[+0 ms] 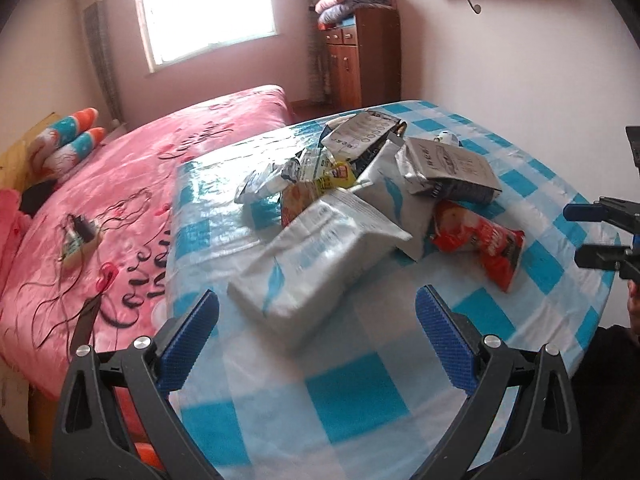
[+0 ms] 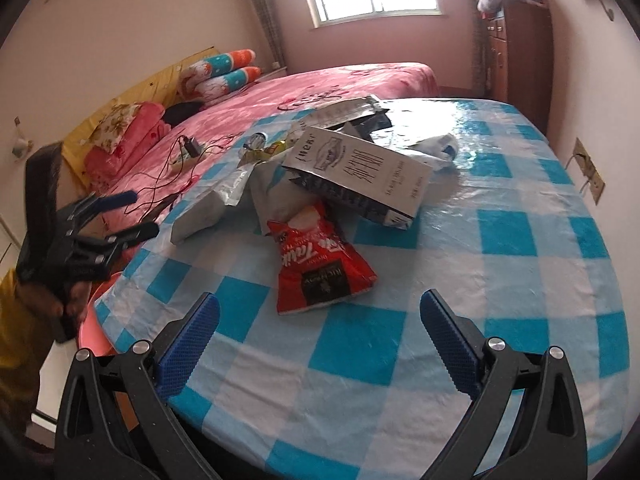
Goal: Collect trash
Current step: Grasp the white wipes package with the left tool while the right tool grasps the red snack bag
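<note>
Both grippers are hovering with jaws spread wide, holding nothing. The left gripper is lining up on the white packet nearest the tabletop's near edge; the right gripper is facing the red snack bag. Pinching a flat edge, I'd judge, should be gripping best.

Red snack bag before spread right gripper (empty), checked tablecloth

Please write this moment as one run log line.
left gripper: open, empty | right gripper: open, empty | wrappers: piled on table
</note>
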### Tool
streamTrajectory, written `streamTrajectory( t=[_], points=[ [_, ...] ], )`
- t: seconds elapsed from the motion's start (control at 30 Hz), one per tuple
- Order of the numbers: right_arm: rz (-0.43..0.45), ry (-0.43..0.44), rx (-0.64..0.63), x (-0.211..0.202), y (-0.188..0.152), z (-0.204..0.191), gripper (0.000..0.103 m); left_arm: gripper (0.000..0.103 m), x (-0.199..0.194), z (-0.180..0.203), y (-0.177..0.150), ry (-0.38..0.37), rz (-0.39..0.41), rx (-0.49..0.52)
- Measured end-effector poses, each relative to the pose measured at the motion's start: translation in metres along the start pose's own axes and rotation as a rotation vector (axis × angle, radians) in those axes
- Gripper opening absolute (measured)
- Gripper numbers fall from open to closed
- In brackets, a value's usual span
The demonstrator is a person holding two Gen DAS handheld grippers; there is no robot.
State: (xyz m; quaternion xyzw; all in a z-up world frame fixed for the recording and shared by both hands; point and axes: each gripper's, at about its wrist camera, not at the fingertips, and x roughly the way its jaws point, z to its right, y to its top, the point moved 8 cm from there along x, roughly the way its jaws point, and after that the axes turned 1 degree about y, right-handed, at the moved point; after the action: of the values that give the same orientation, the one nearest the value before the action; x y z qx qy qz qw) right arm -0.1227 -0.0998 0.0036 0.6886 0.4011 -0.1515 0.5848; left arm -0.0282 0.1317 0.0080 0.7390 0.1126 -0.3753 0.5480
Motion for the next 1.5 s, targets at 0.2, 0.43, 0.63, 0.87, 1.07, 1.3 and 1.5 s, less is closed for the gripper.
streamTrajectory(
  t=[0.2,0.43,0.63,0.87,1.07,1.3,1.5],
  points=[
    [-0.033,0.009,-0.021,0.022,0.009,-0.002,0.098,0.099,0.035,-0.002,0.013,-0.107,-0.057,0.063],
    [-0.053,0.021,-0.039,0.045,0.019,-0.002,0.098,0.099,0.074,-0.006,0.015,-0.156,-0.148,0.1],
    [-0.08,0.027,-0.044,0.064,0.023,-0.003,0.096,0.099,0.094,-0.011,0.016,-0.216,-0.188,0.091],
    [-0.107,0.033,-0.012,0.077,0.022,0.0,0.084,0.099,0.102,-0.006,0.021,-0.242,-0.18,0.072],
    [-0.109,0.032,-0.03,0.085,0.023,-0.001,0.077,0.099,0.106,0.001,0.02,-0.271,-0.186,0.026],
    [-0.112,0.017,-0.034,0.089,0.023,-0.002,0.067,0.085,0.1,0.008,0.012,-0.246,-0.177,-0.031],
    [-0.11,0.002,-0.045,0.088,0.02,-0.004,0.062,0.076,0.091,0.011,0.005,-0.216,-0.162,-0.115]
  ],
)
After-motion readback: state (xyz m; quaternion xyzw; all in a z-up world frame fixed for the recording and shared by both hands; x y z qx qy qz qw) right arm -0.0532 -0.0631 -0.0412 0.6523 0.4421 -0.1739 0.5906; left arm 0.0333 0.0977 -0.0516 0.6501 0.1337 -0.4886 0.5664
